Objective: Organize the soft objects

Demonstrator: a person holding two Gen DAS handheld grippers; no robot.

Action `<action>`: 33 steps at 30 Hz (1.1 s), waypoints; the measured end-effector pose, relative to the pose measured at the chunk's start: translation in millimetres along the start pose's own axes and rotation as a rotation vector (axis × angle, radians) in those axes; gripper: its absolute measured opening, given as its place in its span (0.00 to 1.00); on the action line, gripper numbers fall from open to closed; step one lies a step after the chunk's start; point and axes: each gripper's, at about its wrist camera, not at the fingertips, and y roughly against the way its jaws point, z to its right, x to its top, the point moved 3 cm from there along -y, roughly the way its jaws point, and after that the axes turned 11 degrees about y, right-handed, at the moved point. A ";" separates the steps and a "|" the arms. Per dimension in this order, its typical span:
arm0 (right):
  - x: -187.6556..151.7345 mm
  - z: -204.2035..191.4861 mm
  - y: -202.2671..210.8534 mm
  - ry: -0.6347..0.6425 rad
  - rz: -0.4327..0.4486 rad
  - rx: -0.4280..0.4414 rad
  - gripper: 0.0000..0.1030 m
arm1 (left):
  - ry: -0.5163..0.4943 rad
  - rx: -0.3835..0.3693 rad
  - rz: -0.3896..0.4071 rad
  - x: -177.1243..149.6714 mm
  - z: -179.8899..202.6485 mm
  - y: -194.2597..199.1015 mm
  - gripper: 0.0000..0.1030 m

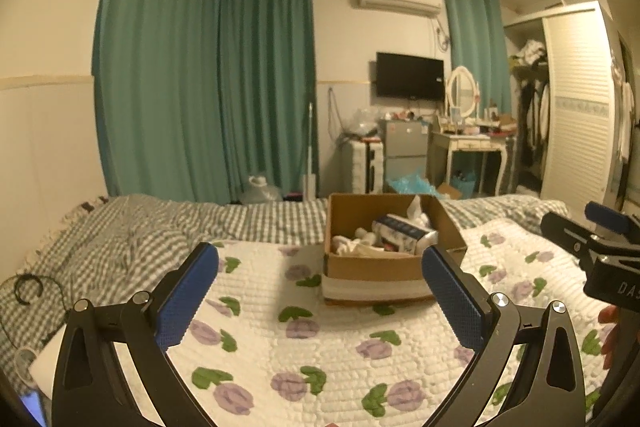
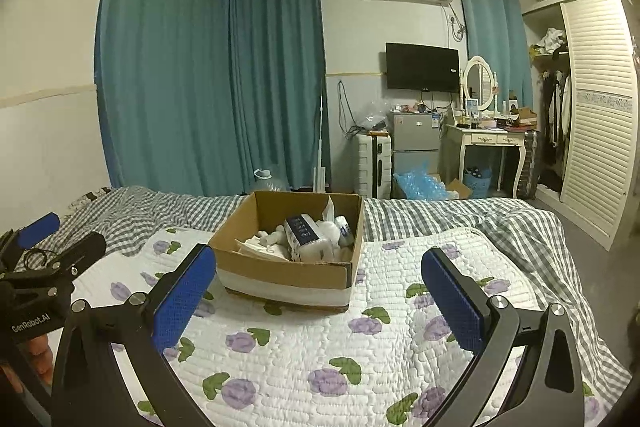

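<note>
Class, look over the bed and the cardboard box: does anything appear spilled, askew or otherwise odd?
Nothing is spilled. The cardboard box sits upright on the floral quilt, its soft items piled loosely inside, a tissue pack on top. One oddity: a black cable lies on the checked sheet.

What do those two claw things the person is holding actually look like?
Each tool, the left tool and the right tool, is a black forked frame. Its two flat fingers are faced with textured blue pads, joined by silver bolts. White lettering on the left tool's body reads "GenRobot.AI". No cables show.
</note>
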 end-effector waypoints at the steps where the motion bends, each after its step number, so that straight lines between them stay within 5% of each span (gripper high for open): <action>1: -0.4 0.2 -0.1 -0.001 0.000 0.000 1.00 | 0.002 0.001 -0.001 0.0 -0.5 -0.5 1.00; 33: -3.6 -7.4 -7.6 0.002 -0.034 0.019 1.00 | 0.005 -0.005 -0.031 -2.7 0.7 -3.1 1.00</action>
